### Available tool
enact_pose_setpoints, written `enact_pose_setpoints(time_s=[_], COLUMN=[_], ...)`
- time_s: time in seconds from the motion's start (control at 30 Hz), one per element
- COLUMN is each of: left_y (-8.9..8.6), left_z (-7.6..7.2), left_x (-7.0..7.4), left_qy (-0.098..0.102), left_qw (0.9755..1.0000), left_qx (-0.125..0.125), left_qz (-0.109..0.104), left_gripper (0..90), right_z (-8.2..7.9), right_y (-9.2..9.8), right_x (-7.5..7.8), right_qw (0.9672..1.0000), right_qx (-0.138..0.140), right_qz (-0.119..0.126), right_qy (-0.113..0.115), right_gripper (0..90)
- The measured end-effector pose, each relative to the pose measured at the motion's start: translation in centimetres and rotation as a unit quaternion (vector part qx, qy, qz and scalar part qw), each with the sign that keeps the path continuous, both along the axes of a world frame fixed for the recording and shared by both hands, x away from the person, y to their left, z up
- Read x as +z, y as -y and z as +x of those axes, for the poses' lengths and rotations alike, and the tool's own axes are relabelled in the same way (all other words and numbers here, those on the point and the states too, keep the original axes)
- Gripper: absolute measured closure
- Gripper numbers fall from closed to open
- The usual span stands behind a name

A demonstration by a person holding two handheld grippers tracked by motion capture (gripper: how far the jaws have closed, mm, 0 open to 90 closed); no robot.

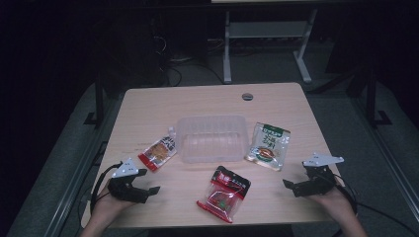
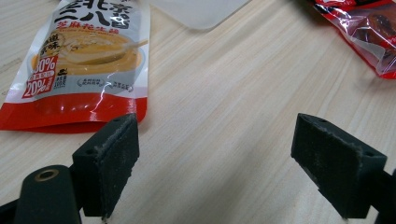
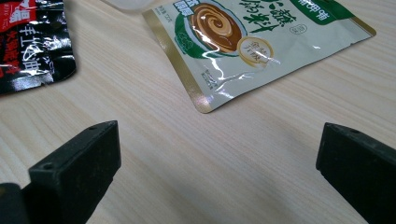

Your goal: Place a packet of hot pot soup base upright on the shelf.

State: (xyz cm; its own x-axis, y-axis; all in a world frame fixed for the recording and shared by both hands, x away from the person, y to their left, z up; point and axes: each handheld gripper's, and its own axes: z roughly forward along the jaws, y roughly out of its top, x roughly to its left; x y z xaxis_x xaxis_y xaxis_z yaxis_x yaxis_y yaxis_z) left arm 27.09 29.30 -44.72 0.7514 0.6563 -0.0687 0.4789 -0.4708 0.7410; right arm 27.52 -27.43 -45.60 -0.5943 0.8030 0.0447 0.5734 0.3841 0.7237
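A clear plastic tub (image 1: 213, 138) stands mid-table. Left of it lies an orange and red sauce pouch (image 1: 159, 151) (image 2: 84, 60), right of it a green and white pouch (image 1: 268, 145) (image 3: 252, 44), and in front a red and black snack bag (image 1: 225, 192) (image 2: 369, 32) (image 3: 32, 42). My left gripper (image 1: 148, 190) (image 2: 229, 163) rests near the front left edge, jaws wide open over bare wood, just short of the sauce pouch. My right gripper (image 1: 292, 186) (image 3: 219, 172) sits at the front right, open and empty, below the green pouch.
The light wooden table (image 1: 148, 108) has a round cable hole (image 1: 247, 96) at the back. Cables trail from both grippers over the front corners. Beyond the table, desk legs stand on a dark floor.
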Motion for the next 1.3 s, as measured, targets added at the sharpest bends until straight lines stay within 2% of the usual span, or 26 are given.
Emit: enact_pose_setpoints(time_s=[0.1, 0.3, 0.37, 0.4, 0.43, 0.6, 0.67, 0.73, 0.8, 0.87, 0.9, 0.93, 0.97, 1.0, 1.07, 1.17, 1.23, 1.3], left_y=[-0.1, -0.2, -0.2, -0.1, 0.0, 0.3, 0.5, 0.9, 1.2, 1.6, 1.9, 1.9, 2.3, 2.9, 3.3, 4.7, 6.4, 7.1], left_z=[0.0, -0.1, -0.1, -0.1, -0.2, -0.4, -0.4, -0.5, -0.6, -0.6, -0.6, -0.6, -0.7, -0.7, -0.7, -0.9, -1.1, -1.2], left_x=[0.1, 0.0, 0.1, 0.1, 0.2, 0.5, 0.8, 1.0, 1.3, 1.6, 1.9, 1.9, 2.1, 2.4, 2.6, 2.8, 2.8, 2.7], left_qy=[-0.004, -0.01, -0.012, -0.013, -0.016, -0.021, -0.021, -0.025, -0.029, -0.031, -0.035, -0.035, -0.034, -0.036, -0.036, -0.043, -0.048, -0.051], left_qw=[1.0, 0.9999, 0.9999, 0.9999, 0.9999, 0.9997, 0.9996, 0.9993, 0.9991, 0.9987, 0.9984, 0.9984, 0.9983, 0.9979, 0.9975, 0.9962, 0.9946, 0.9936], left_qx=[0.0, 0.007, 0.003, 0.0, 0.003, -0.009, -0.013, -0.015, -0.02, -0.022, -0.026, -0.026, -0.029, -0.038, -0.044, -0.064, -0.084, -0.094], left_qz=[0.005, 0.001, 0.003, 0.005, -0.003, -0.013, -0.016, -0.022, -0.025, -0.032, -0.035, -0.035, -0.038, -0.039, -0.042, -0.041, -0.038, -0.036], left_gripper=[14.8, 15.1, 18.4, 18.9, 20.0, 33.3, 35.2, 45.1, 48.4, 57.7, 66.2, 70.9, 70.9, 81.9, 89.5, 89.6, 89.6, 89.6], right_z=[0.0, 0.0, 0.0, 0.1, 0.1, 0.1, 0.1, 0.1, 0.1, 0.1, 0.1, 0.1, 0.1, 0.1, 0.1, 0.0, 0.1, 0.1], right_y=[0.0, 0.0, -0.1, -0.1, -0.2, -0.3, -0.3, -0.4, -0.4, -0.5, -0.6, -0.6, -0.6, -0.7, -0.8, -0.9, -1.0, -1.0], right_x=[0.0, -0.1, -0.1, -0.1, -0.1, -0.2, -0.2, -0.3, -0.3, -0.2, -0.3, -0.3, -0.3, -0.3, -0.3, -0.2, -0.2, -0.2], right_qw=[1.0, 1.0, 0.9998, 0.9999, 0.9999, 0.9998, 0.9998, 0.9997, 0.9997, 0.9996, 0.9996, 0.9996, 0.9996, 0.9995, 0.9995, 0.9995, 0.9995, 0.9994], right_qx=[0.003, 0.005, 0.007, 0.01, 0.009, 0.013, 0.013, 0.016, 0.016, 0.017, 0.019, 0.019, 0.022, 0.02, 0.02, 0.022, 0.024, 0.024], right_qz=[0.0, 0.001, 0.005, 0.003, 0.003, 0.003, 0.003, 0.001, 0.001, 0.002, 0.002, 0.002, 0.001, 0.002, 0.002, 0.002, 0.002, 0.0], right_qy=[-0.002, -0.007, -0.016, -0.012, -0.013, -0.014, -0.016, -0.019, -0.02, -0.023, -0.022, -0.022, -0.019, -0.024, -0.022, -0.023, -0.023, -0.023], right_gripper=[0.0, 0.0, 0.0, 0.0, 0.0, 0.0, 0.0, 0.0, 0.0, 0.0, 0.0, 0.0, 0.0, 0.0, 0.0, 0.0, 0.0, 0.0])
